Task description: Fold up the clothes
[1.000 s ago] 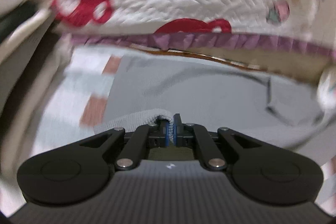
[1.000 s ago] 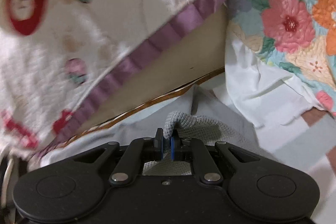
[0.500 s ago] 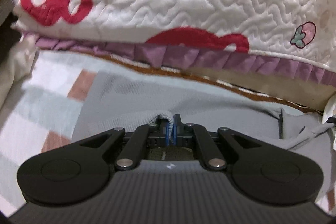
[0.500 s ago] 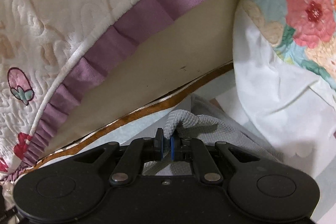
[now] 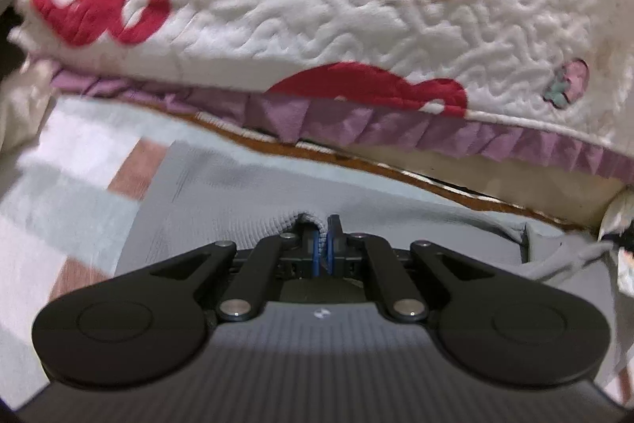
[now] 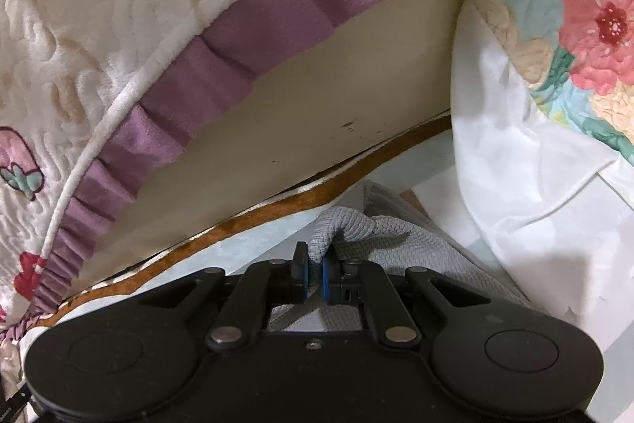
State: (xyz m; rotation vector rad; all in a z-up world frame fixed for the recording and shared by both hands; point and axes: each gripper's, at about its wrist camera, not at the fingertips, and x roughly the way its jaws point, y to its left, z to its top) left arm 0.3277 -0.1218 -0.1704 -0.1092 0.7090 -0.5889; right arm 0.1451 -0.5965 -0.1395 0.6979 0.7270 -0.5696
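A grey knit garment (image 5: 277, 193) lies spread on a pale checked sheet, reaching up to the bed's edge. My left gripper (image 5: 324, 251) is shut on a fold of its near hem, low over the cloth. My right gripper (image 6: 314, 270) is shut on a bunched edge of the same grey garment (image 6: 400, 240), which trails off to the right under the fingers. In both views the pinched cloth is squeezed between the blue pads.
A white quilt with red prints and a purple frill (image 5: 396, 121) hangs over a cream mattress side (image 6: 317, 113) just ahead. A floral quilt with white lining (image 6: 535, 153) lies at the right. The checked sheet (image 5: 71, 193) shows at the left.
Both grippers have moved forward toward the bed's side with the grey garment still held; the quilt and the mattress side now loom closer in both views.
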